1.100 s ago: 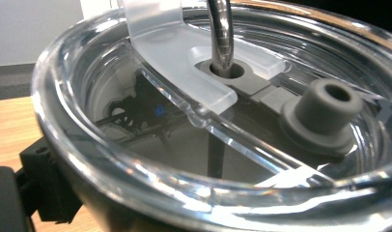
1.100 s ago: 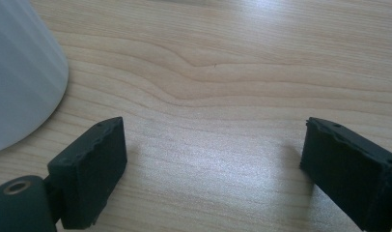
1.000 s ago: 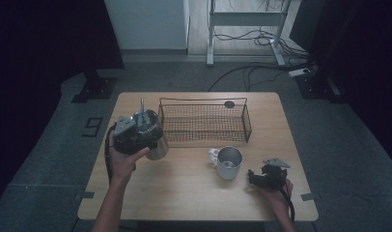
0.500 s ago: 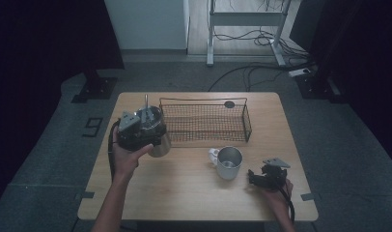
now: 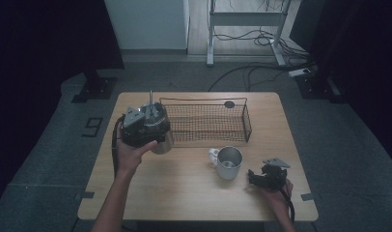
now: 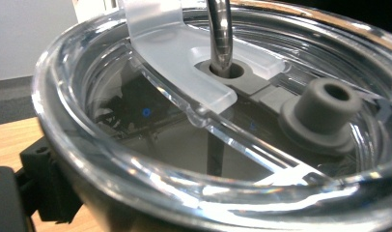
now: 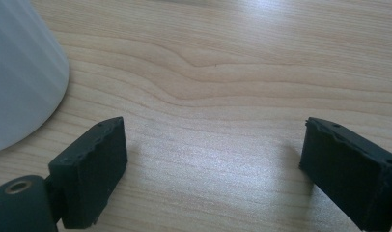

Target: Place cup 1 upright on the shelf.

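A steel tumbler (image 5: 163, 142) with a clear lid (image 6: 184, 121) and a metal straw (image 6: 219, 29) is lifted over the table's left side. My left gripper (image 5: 145, 126) is shut on it, with one black jaw showing beside its wall in the left gripper view. The straw (image 5: 151, 98) sticks up above the gripper. A white mug (image 5: 228, 162) with a steel inside stands at the middle right. Just right of the mug, my right gripper (image 5: 254, 178) rests low on the table. It is open (image 7: 211, 169), with bare wood between the jaws and the mug (image 7: 20, 72) off to its left.
A black wire basket (image 5: 203, 123) stands at the back middle of the wooden table (image 5: 184, 193), close to the right of the tumbler. Dark floor, cables and a desk frame lie beyond the far edge.
The left hand has carried the tumbler slightly right, toward the basket. The right gripper has stayed where it was.
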`<state>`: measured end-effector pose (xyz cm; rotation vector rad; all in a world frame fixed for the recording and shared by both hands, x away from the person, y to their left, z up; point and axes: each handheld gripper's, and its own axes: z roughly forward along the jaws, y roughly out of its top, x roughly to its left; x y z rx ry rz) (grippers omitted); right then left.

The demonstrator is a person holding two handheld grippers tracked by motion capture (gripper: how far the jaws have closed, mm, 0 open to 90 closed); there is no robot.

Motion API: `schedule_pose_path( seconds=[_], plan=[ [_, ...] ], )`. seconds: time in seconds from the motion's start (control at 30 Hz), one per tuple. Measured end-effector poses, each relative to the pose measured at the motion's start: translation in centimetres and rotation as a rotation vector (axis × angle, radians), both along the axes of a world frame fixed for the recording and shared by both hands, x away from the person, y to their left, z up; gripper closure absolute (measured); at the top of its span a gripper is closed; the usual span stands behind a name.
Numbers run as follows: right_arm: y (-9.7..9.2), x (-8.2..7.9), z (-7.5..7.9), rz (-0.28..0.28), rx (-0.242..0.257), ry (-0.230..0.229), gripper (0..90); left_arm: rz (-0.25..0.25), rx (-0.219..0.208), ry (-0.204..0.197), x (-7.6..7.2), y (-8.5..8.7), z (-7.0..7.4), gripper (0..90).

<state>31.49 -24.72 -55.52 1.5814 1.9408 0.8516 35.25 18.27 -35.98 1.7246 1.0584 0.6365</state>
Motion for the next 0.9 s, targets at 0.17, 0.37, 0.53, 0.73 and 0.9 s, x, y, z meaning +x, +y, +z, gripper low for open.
schedule_pose_path(
  seconds=[0.17,0.37,0.53,0.73,0.9],
  plan=[
    [0.0,0.0,0.0,0.000,0.000,0.000,9.0,-0.002,0.013,-0.002,0.3,-0.3,0.1,3.7],
    [0.0,0.0,0.0,0.001,0.000,0.000,9.1,-0.010,0.028,0.004,0.8,-0.9,-0.1,3.7],
    [0.0,0.0,0.0,0.001,0.000,0.000,9.2,-0.010,0.034,0.011,1.1,-1.2,-0.3,3.7],
    [0.0,0.0,0.0,0.002,0.000,-0.001,9.3,-0.010,0.037,0.014,1.7,-1.7,-0.2,3.7],
    [0.0,0.0,0.0,0.001,0.000,-0.001,9.3,-0.009,0.034,0.017,2.1,-1.8,-0.1,3.7]
  ],
)
